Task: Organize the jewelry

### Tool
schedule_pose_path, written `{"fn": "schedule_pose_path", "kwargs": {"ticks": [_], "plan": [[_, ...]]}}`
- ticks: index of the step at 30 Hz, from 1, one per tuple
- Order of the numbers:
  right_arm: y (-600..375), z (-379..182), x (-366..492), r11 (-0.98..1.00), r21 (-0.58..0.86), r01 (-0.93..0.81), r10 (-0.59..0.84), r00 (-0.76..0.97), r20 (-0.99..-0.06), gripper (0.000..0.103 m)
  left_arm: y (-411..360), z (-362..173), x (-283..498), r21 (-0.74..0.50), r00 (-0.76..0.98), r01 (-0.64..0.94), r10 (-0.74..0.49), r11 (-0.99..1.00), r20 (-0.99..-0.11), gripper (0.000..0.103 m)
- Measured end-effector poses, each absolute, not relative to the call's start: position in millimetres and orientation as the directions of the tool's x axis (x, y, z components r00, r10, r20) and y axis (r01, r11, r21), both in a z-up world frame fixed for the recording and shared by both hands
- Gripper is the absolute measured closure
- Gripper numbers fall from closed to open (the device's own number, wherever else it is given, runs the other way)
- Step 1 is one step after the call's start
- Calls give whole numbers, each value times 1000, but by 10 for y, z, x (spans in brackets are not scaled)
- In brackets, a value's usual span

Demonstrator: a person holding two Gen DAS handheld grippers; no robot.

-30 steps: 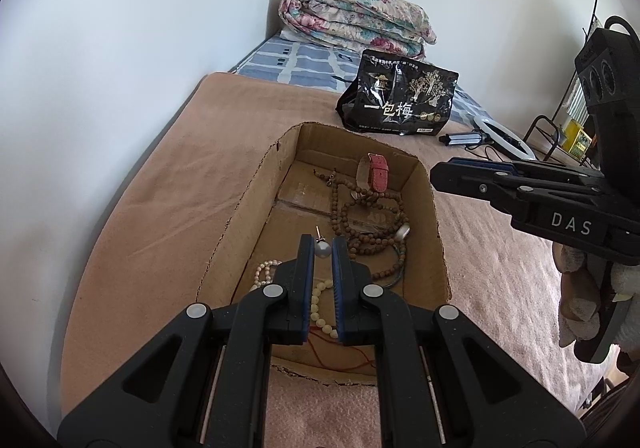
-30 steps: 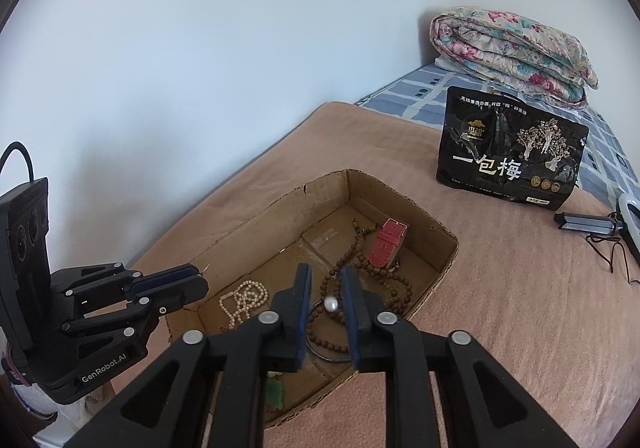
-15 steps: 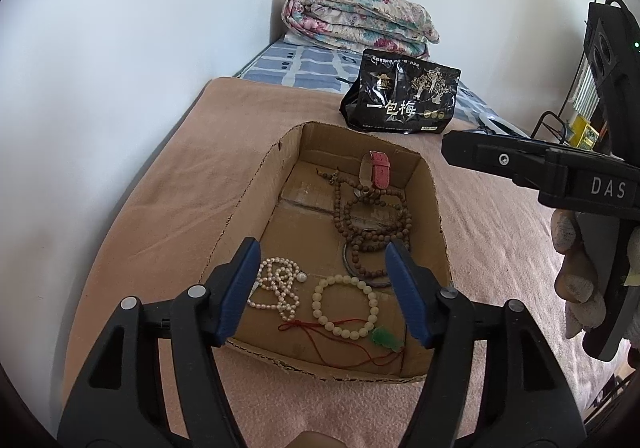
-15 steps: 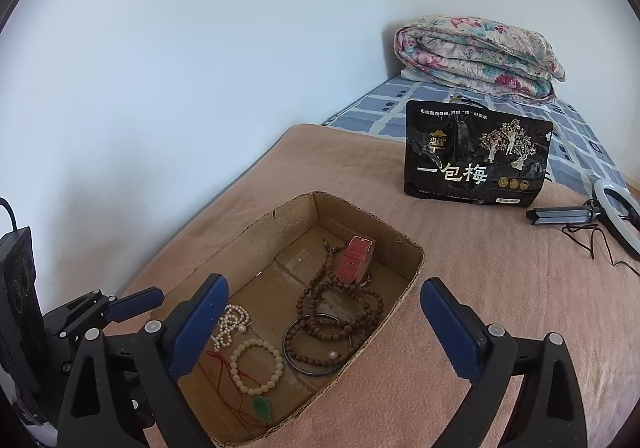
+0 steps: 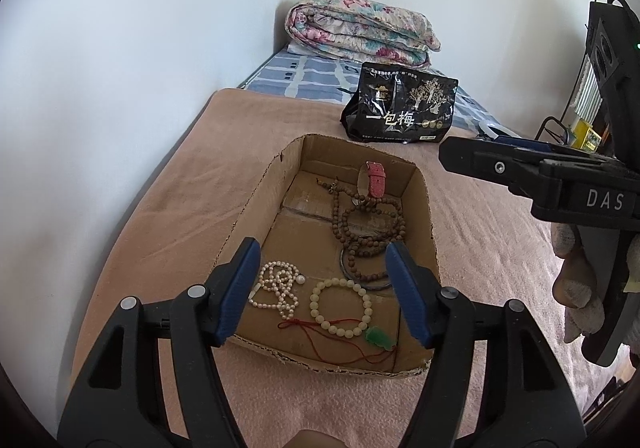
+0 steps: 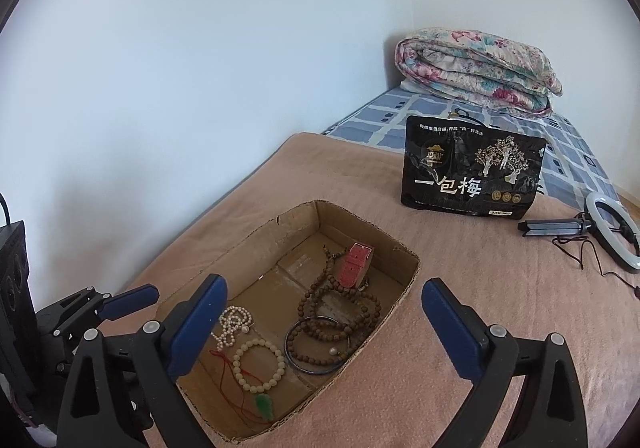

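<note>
A shallow cardboard box (image 5: pixel 423 207) (image 6: pixel 406 288) lies on the tan blanket. In it are a white pearl strand (image 5: pixel 278 286) (image 6: pixel 232 326), a cream bead bracelet (image 5: pixel 342 306) (image 6: pixel 259 366) with a red cord and green pendant (image 5: pixel 379 336) (image 6: pixel 265 404), brown wooden beads (image 5: pixel 370 226) (image 6: pixel 334 322), a dark bangle (image 6: pixel 316 368) and a pink watch strap (image 5: pixel 375 177) (image 6: pixel 354 266). My left gripper (image 5: pixel 324 260) is open and empty above the box's near end. My right gripper (image 6: pixel 324 302) is open and empty above the box; it shows at the right of the left wrist view (image 5: pixel 520 163).
A black snack bag (image 5: pixel 400 107) (image 6: pixel 472 167) stands behind the box. A folded floral quilt (image 5: pixel 360 31) (image 6: pixel 476 67) lies on the blue checked sheet by the wall. A ring light with cable (image 6: pixel 612 236) lies at the right. A white wall borders the bed's left side.
Both grippers were shut on small pearl pieces a second ago. Both have opened wide and drawn back from the box; the pearls now lie among the jewelry.
</note>
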State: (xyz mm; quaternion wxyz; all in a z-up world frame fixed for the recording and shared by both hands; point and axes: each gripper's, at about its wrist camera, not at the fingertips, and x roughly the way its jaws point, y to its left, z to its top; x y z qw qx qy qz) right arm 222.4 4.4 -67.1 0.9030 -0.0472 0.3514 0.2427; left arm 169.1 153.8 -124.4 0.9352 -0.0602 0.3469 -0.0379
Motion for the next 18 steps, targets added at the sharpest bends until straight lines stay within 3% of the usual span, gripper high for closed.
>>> {"fn": "schedule_pose_path", "kwargs": {"ticks": [13, 18], "plan": [[-191, -446, 1815, 877, 56, -478, 397, 653, -645, 3, 1436, -955, 1297, -130, 788, -8, -73, 992, -611, 36], [-360, -309, 1641, 889, 71, -452, 394, 676, -623, 0, 1337, -817, 1068, -96, 809, -12, -47, 995, -586, 21]]}}
